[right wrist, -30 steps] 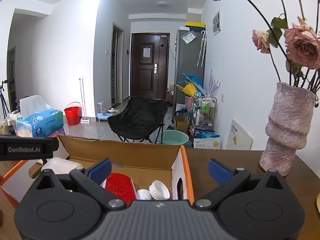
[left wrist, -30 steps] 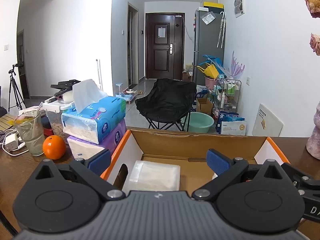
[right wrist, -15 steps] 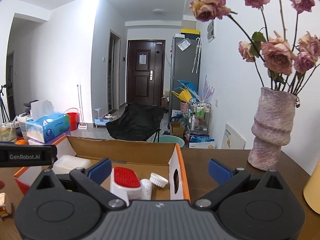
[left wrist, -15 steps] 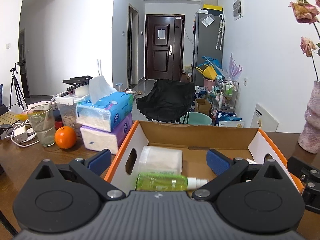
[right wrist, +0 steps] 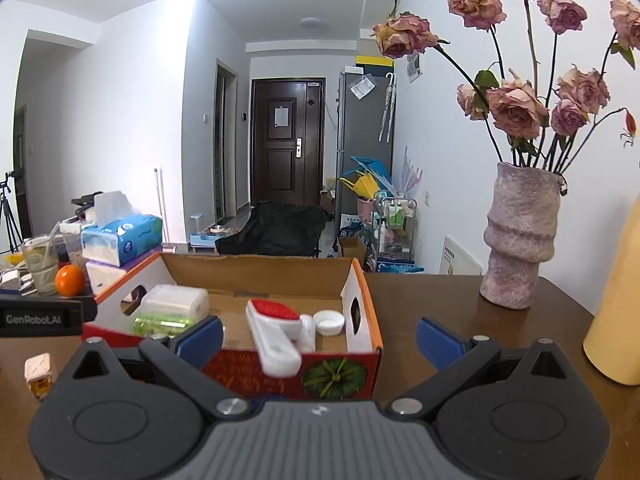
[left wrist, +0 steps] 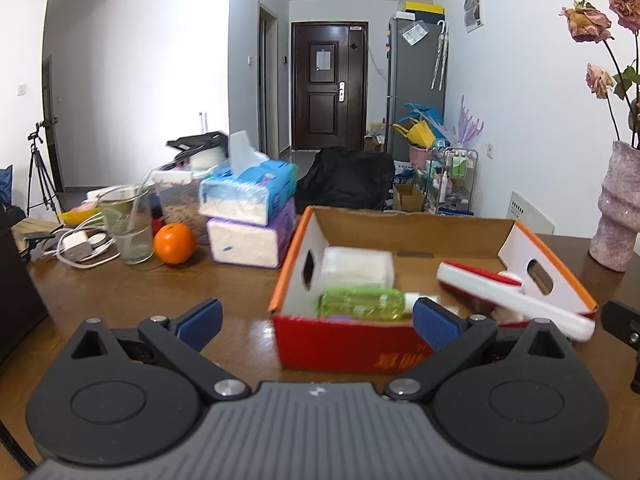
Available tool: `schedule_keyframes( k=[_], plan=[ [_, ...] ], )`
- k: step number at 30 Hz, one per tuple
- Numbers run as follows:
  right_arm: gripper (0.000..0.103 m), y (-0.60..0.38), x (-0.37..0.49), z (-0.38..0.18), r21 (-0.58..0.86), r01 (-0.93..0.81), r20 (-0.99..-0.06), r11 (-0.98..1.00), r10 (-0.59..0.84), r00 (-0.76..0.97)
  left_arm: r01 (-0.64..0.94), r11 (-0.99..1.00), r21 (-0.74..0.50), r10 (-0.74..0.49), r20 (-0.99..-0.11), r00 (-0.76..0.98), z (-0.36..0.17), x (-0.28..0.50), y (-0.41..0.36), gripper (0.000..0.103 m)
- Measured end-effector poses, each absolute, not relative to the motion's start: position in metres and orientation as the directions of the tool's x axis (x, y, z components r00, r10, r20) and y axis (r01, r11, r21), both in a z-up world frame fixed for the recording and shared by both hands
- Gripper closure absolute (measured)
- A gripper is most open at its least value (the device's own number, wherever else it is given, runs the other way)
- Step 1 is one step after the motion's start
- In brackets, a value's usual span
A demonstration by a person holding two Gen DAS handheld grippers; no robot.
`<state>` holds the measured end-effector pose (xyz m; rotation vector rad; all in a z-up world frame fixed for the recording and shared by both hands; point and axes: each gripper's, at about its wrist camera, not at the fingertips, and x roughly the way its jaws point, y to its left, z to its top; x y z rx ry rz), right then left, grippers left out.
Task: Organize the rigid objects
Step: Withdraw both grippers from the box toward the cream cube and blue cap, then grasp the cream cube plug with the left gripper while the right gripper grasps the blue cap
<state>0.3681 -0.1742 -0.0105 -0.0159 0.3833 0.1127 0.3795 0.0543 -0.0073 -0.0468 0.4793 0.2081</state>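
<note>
The box (left wrist: 408, 348) stands on the table (left wrist: 120, 292), just ahead of both tongs. The left tongs (left wrist: 316, 320) are spread apart and hold nothing, and the right tongs (right wrist: 320, 336) are likewise apart and hold nothing.

Inside the box, the brush (right wrist: 276, 336) lies tilted, its red bristle end (right wrist: 278, 310) deep in the box and its white handle resting on the near wall, sticking out toward the right tongs. The green bottle (left wrist: 362, 303) lies on its side along the near wall, cap toward the right. A clear case (left wrist: 357, 266) sits behind it. A white cap (right wrist: 329, 322) lies beside the brush.

2 tissue packs (left wrist: 250, 210) are stacked left of the box, beside an orange (left wrist: 174, 243).
</note>
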Motion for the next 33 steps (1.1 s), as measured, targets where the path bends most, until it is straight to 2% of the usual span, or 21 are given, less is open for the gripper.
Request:
schedule_keyframes(
  k=[5, 15, 22, 24, 26, 28, 33],
  plan=[
    [0.0, -0.17, 0.347, -0.022, 0.007, -0.103, -0.396, 0.995, 0.098, 0.913, -0.22, 0.976, 0.004, 0.193, -0.496, 0.847, -0.018, 0.364, 0.076, 0.0],
    [0.0, -0.151, 0.342, -0.057, -0.029, -0.074, -0.493, 0.997, 0.05, 0.869, -0.254, 0.967, 0.014, 0.205, -0.632, 0.748, -0.065, 0.379, 0.121, 0.0],
    [0.0, -0.142, 0.355, -0.076, -0.021, -0.05, -0.539, 0.999, 0.031, 0.842, -0.266, 0.963, 0.031, 0.219, -0.662, 0.716, -0.084, 0.399, 0.128, 0.0],
    [0.0, -0.141, 0.36, -0.081, -0.018, -0.043, -0.549, 0.999, 0.026, 0.836, -0.268, 0.963, 0.025, 0.215, -0.67, 0.71, -0.086, 0.403, 0.13, 0.005],
    [0.0, -0.139, 0.366, -0.084, -0.019, -0.034, -0.557, 0.999, 0.017, 0.83, -0.263, 0.965, 0.021, 0.206, -0.683, 0.7, -0.089, 0.407, 0.132, 0.032],
    [0.0, -0.138, 0.37, -0.086, -0.015, -0.029, -0.562, 0.999, 0.015, 0.827, -0.255, 0.967, 0.019, 0.201, -0.672, 0.713, -0.087, 0.405, 0.131, 0.046],
    [0.0, -0.137, 0.386, -0.092, -0.004, -0.016, -0.57, 1.0, 0.011, 0.822, -0.248, 0.969, 0.009, 0.19, -0.671, 0.717, -0.086, 0.405, 0.128, 0.046]
  ],
)
